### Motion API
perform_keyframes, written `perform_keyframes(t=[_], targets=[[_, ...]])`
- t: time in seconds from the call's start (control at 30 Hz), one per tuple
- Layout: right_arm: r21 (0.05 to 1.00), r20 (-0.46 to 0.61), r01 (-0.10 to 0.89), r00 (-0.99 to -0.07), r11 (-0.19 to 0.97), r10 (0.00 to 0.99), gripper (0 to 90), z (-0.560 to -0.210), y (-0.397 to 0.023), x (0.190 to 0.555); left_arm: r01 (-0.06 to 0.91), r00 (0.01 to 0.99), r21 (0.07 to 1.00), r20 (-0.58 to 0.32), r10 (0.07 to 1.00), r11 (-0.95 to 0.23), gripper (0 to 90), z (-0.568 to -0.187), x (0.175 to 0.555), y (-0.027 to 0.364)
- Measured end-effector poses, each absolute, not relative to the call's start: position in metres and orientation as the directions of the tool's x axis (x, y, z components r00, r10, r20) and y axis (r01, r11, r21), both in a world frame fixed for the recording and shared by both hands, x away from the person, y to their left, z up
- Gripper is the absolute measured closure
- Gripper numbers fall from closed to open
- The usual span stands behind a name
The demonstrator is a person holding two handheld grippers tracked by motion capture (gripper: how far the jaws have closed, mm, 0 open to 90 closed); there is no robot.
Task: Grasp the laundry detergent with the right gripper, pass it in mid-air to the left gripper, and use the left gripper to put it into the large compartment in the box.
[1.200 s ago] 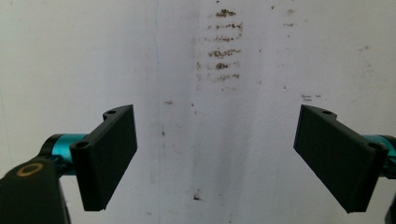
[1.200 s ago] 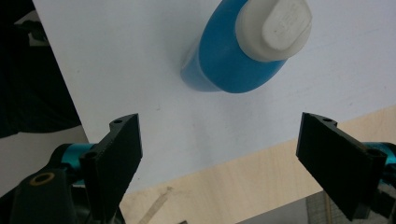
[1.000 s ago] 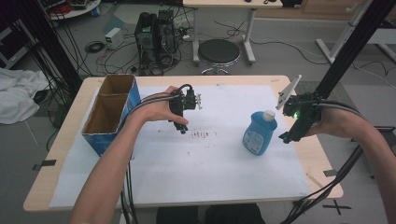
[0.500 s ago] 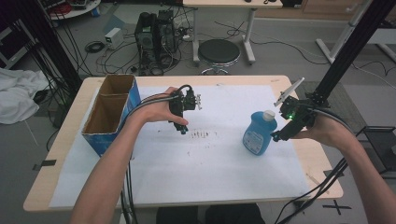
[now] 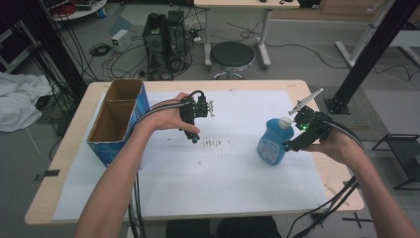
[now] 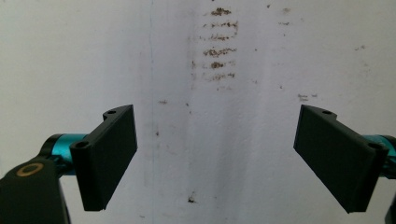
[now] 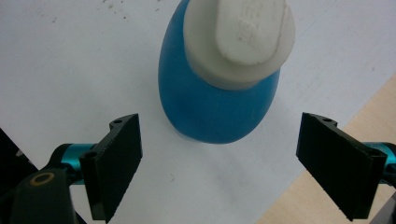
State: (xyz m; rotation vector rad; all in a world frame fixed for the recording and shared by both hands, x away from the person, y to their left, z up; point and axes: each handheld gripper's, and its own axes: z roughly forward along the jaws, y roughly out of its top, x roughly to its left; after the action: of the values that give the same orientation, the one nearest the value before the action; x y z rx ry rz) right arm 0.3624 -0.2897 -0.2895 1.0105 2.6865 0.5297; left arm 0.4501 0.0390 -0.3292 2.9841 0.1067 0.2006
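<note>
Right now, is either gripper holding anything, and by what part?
Nothing is held. The left gripper is open over the stained white sheet; the right gripper is open just short of the blue bottle.

A cardboard box [image 5: 119,119] with blue sides and two open compartments is seen left of centre, on the white sheet [image 5: 223,173] that covers the wooden table [image 5: 341,183]. Small dark marks [image 5: 213,143] are scattered on the sheet near the middle. At the top of the frame, a round black stool [image 5: 232,54] is placed beside a black computer tower [image 5: 166,37] among loose cables. A white cloth [image 5: 17,101] is heaped at the left edge.
</note>
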Motion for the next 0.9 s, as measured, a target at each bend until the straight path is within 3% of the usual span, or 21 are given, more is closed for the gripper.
perform_keyframes(t=[0.9], targets=[[0.537,-0.058,0.615,-0.656,0.577,0.753,13.6,-0.317,-0.281,0.355,0.053,0.988,0.147,0.134,0.073,-0.988,13.4,-0.332,0.449,0.036]])
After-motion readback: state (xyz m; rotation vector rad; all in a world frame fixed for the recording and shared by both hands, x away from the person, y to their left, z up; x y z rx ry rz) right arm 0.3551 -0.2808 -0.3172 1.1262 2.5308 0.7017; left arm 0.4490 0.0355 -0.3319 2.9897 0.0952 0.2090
